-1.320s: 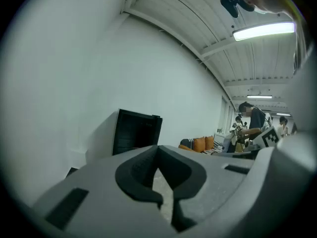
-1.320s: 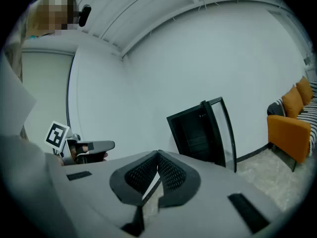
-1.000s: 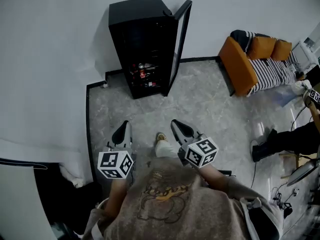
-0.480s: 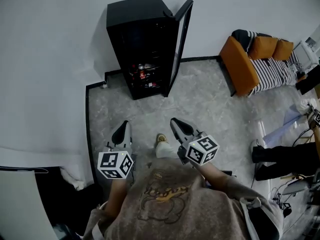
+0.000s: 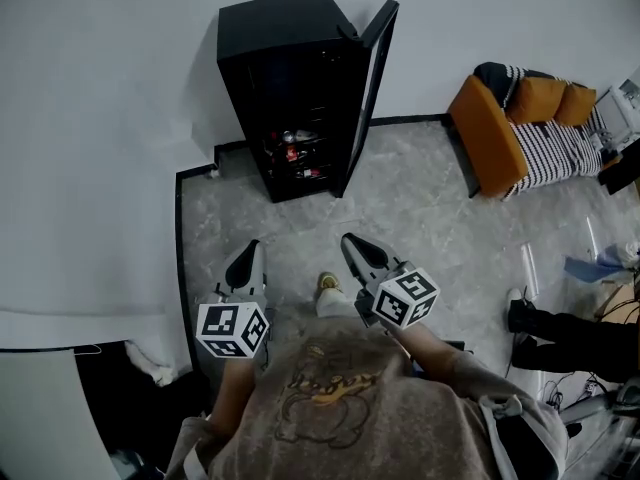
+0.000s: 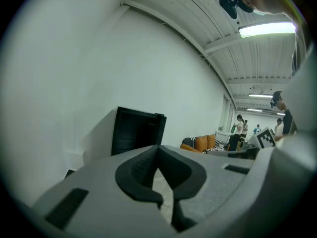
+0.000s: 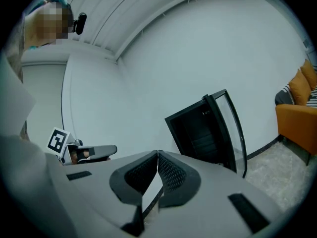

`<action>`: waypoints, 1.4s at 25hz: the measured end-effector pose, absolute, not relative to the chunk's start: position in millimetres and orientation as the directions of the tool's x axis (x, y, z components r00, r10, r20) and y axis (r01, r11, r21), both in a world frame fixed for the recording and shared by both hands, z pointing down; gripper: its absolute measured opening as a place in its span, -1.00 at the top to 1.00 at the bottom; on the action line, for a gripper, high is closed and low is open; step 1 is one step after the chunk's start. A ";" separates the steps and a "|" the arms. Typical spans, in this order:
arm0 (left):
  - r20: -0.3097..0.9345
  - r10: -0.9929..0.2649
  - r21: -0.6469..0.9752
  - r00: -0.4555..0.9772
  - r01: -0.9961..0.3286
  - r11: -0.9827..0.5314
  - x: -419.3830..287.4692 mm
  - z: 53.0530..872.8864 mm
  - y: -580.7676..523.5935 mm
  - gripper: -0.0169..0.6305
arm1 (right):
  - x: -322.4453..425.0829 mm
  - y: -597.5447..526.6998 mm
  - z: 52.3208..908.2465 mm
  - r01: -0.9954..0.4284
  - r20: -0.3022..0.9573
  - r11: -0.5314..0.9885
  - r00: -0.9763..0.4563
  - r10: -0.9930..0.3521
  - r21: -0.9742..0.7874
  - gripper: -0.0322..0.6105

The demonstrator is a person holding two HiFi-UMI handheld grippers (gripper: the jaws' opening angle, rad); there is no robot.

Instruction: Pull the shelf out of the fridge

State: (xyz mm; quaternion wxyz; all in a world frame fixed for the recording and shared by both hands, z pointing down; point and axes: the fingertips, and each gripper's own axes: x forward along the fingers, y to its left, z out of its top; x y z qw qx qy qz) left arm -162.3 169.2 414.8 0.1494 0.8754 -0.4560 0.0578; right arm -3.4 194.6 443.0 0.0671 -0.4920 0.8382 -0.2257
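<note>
**Both grippers closed and empty, well short of the open fridge**

The left gripper [image 5: 248,254] has its jaws together at the tips, with nothing between them; its own view [image 6: 158,149] shows only floor through the small gap behind the meeting tips. The right gripper [image 5: 353,244] is the same: jaws pressed tip to tip [image 7: 158,155] and holding nothing. Both are held in front of the person's chest, side by side but apart, pointing forward towards the fridge. Between them on the floor [image 5: 420,218] is the person's shoe [image 5: 327,283], and below them the person's brown shirt [image 5: 330,408].

The fridge [image 5: 290,88] is a tall black cabinet standing against the white wall [image 5: 120,118], well apart from both grippers. Its glass door [image 5: 368,88] is swung open to the right. Inside, the shelves [image 7: 202,142] sit in place in the dark interior, and a few cans [image 5: 295,153] rest on the lower levels.

To the right of the fridge, against the same wall, is an orange sofa [image 5: 480,138] with a striped cover [image 5: 545,143]. At the right edge of the head view another person's dark shoe and leg [image 5: 575,333] rest on the grey marbled floor. The left gripper view shows several people [image 6: 241,128] standing far off beyond the sofa.
</note>
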 end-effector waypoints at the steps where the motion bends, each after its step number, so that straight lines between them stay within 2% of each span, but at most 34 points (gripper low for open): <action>1: 0.239 -0.780 0.209 0.579 -0.815 -0.541 -162.1 415.4 165.4 0.93 | -3.1 190.1 443.8 -0.794 0.111 0.411 -0.505 -0.856 -0.447 0.83; 17: 0.256 -0.764 0.210 0.592 -0.806 -0.553 -143.7 415.0 96.0 0.93 | 6.3 121.4 447.6 -0.784 0.127 0.404 -0.514 -0.849 -0.471 0.83; 35: 0.249 -0.822 0.211 0.513 -0.857 -0.471 -118.7 415.0 27.4 0.93 | 34.4 39.3 451.6 -0.735 0.136 0.448 -0.582 -0.801 -0.509 0.83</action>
